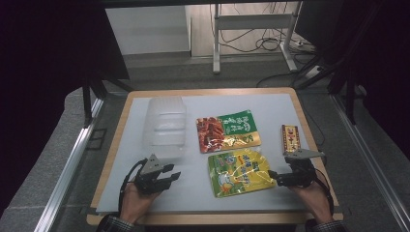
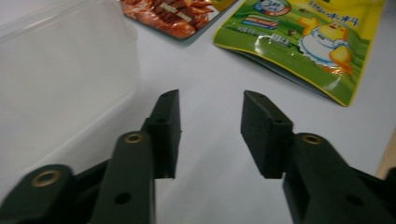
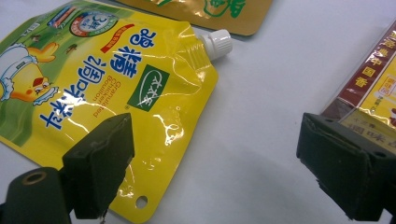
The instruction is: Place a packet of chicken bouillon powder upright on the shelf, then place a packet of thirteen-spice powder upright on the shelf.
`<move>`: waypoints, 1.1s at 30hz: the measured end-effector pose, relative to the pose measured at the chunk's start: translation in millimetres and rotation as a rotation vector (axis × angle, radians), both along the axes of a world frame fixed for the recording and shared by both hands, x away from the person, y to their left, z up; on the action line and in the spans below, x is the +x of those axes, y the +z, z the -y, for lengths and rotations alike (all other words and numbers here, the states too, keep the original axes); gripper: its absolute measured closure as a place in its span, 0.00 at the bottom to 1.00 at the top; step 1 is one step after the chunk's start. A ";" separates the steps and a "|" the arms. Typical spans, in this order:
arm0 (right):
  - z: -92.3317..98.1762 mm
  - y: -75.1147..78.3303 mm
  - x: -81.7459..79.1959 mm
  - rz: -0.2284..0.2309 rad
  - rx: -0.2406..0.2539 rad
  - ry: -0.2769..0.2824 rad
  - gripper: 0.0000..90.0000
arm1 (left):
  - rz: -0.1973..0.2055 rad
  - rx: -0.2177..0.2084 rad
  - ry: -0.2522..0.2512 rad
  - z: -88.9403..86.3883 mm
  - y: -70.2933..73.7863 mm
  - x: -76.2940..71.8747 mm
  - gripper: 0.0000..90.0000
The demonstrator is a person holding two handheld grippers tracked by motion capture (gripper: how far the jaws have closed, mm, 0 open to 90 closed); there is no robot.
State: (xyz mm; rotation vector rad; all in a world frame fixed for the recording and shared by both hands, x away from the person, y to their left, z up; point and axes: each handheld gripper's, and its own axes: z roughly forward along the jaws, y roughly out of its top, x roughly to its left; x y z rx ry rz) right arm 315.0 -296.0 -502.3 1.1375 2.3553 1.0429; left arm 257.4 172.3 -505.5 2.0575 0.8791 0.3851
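**Both grippers empty, low over the mat**

Left gripper (image 1: pixel 170 178): jaws partly spread, nothing between them, near the mat's front-left. Clear plastic container (image 1: pixel 165 121) just beyond it, toward the back-left; looks empty.
Right gripper (image 1: pixel 273 178): jaws spread wide, holding nothing, at the right edge of the yellow chicken bouillon pouch (image 1: pixel 239 171). Brown-and-yellow packet (image 1: pixel 290 138) beside it at the mat's right edge. Red-and-green snack pouch (image 1: pixel 227 130) mid-mat.

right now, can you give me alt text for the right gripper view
The right tool, jaws wide open and empty, hovers over a white table. A yellow spouted chicken bouillon pouch lies by its left jaw, and a brown and yellow packet by its right.
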 end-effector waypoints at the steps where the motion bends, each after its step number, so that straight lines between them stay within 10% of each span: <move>1: 0.0 0.2 -0.1 0.002 0.000 0.000 0.13 | 0.004 0.001 -0.006 1.4 0.7 -0.1 0.70; 18: -0.2 0.6 -0.2 0.009 -0.009 -0.003 0.13 | 0.008 -0.009 -0.078 30.6 2.1 2.1 0.99; 33: -3.1 0.5 -0.2 0.014 -0.018 0.000 0.13 | -0.005 0.010 -0.161 64.7 -5.1 8.0 1.00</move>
